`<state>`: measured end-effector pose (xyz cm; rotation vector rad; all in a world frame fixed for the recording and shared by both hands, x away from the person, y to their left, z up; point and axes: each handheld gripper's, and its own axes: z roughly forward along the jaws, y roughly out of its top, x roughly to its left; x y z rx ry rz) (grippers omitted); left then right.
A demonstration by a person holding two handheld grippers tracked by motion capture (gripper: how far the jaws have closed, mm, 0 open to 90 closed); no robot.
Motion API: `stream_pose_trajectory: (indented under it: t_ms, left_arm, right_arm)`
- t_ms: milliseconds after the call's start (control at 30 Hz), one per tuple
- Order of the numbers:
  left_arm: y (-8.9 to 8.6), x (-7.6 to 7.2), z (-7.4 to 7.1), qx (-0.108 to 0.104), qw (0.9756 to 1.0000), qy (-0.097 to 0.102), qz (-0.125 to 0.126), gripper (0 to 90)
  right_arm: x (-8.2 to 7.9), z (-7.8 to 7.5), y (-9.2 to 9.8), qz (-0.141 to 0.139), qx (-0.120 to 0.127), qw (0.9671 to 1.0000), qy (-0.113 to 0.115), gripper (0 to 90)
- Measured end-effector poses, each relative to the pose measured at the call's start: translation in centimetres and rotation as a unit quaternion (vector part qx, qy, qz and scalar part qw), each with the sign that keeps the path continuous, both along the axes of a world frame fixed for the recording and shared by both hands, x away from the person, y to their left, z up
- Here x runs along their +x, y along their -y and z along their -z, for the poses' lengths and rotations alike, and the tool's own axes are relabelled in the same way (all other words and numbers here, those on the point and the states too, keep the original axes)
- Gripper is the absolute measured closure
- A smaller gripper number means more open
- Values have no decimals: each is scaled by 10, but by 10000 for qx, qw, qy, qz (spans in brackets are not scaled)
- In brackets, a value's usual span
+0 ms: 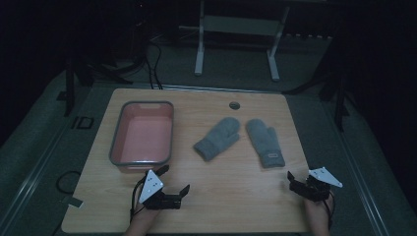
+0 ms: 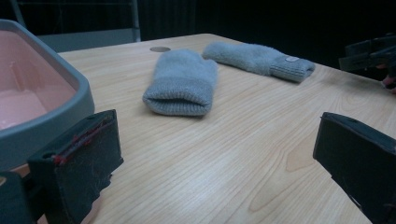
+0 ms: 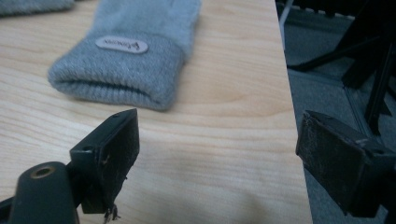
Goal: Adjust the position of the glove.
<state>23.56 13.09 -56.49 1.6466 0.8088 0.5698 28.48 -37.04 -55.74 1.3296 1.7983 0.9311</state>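
Jaws of left gripper (image 1: 175,180) spread wide and empty at near table (image 1: 231,196) edge, jaws of right gripper (image 1: 298,180) likewise wide and empty, pink tub (image 1: 143,135) just beyond left gripper, two grey mittens (image 1: 217,138) (image 1: 265,142) side by side mid-table, labelled cuff nearest right gripper.

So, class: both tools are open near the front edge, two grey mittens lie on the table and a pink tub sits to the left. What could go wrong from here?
1. The labelled mitten lies close to the table's right edge; a nudge from the right tool could push it off.
2. The left tool sits right beside the tub and might knock it.
3. The dim light may make the grey knit harder to judge.
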Motion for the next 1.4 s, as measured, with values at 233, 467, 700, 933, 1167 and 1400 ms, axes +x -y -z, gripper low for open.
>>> stream_pose_trajectory:
  t_ms: [233,467,700,933,1167,1400]
  left_arm:
    - [1,0,1,39,10000,5,-12,13]
    - [4,-1,1,97,10000,7,5,13]
    - [3,-1,1,-88,9999,-59,64,13]
    - [4,-2,1,-86,9999,-87,110,13]
    - [4,-3,0,58,9999,-137,27,13]
    - [6,-5,-2,25,9999,-113,106,13]
  right_arm:
    - [2,-2,-4,-239,15,9992,-305,135]
    - [9,-13,-22,-834,7,9944,-654,136]
    - [21,-34,-34,-958,59,9936,-603,140]
    - [39,-54,-46,-1085,81,9922,-604,134]
    - [58,-77,-63,-1351,162,9903,-298,134]
    - [75,-93,-79,-1615,283,9861,-268,133]
